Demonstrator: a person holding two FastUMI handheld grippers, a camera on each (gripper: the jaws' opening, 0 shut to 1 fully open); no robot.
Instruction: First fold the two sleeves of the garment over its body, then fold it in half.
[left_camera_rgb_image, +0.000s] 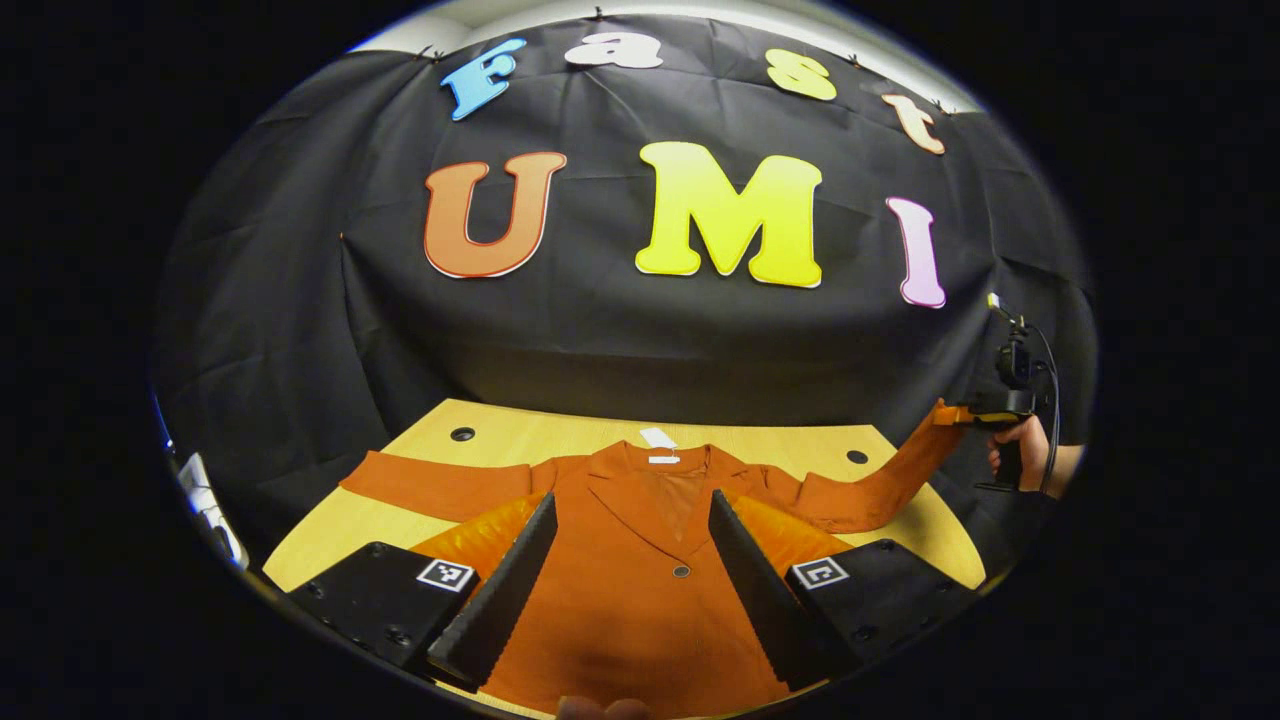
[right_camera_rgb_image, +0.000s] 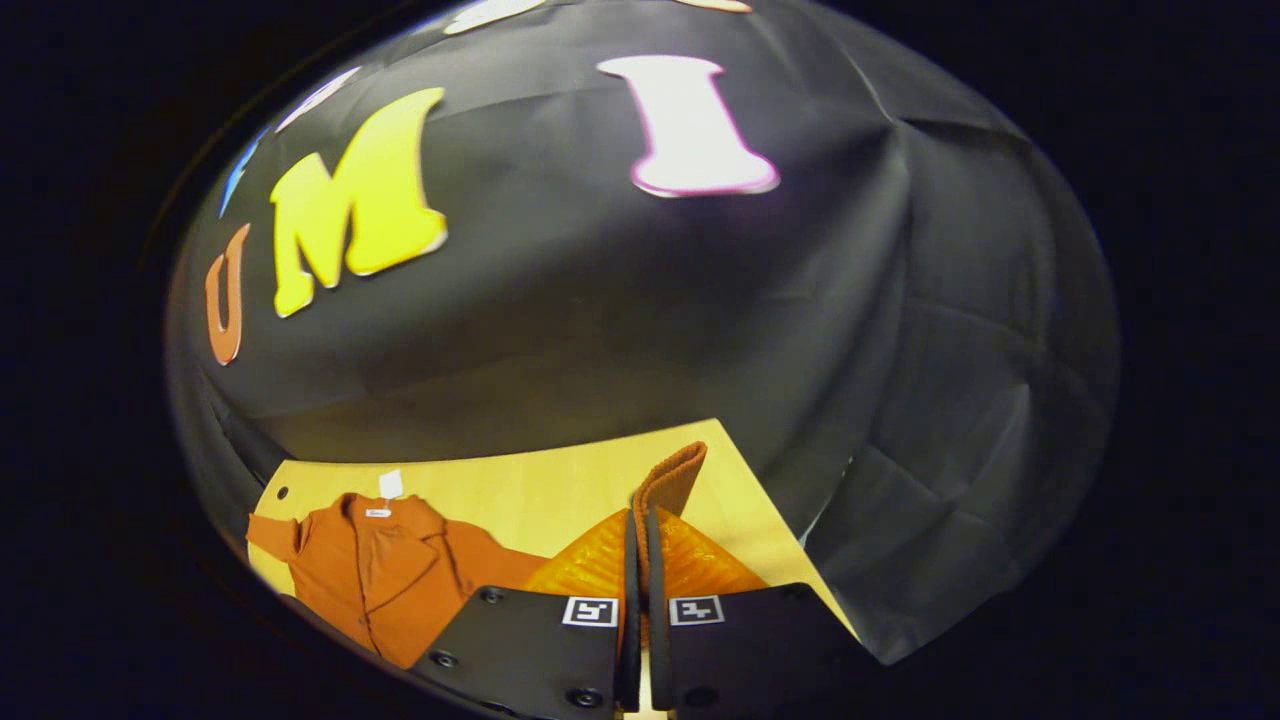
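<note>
My right hand-held gripper (right_camera_rgb_image: 637, 560): clamped on the jacket's sleeve (right_camera_rgb_image: 668, 480), lifted.
My left hand-held gripper (left_camera_rgb_image: 630, 570): fingers apart, above jacket (left_camera_rgb_image: 620, 580) on surface (left_camera_rgb_image: 560, 435).

A pale wooden table (left_camera_rgb_image: 480, 418) — an orange garment (left_camera_rgb_image: 620, 570) spread flat on it.
</note>
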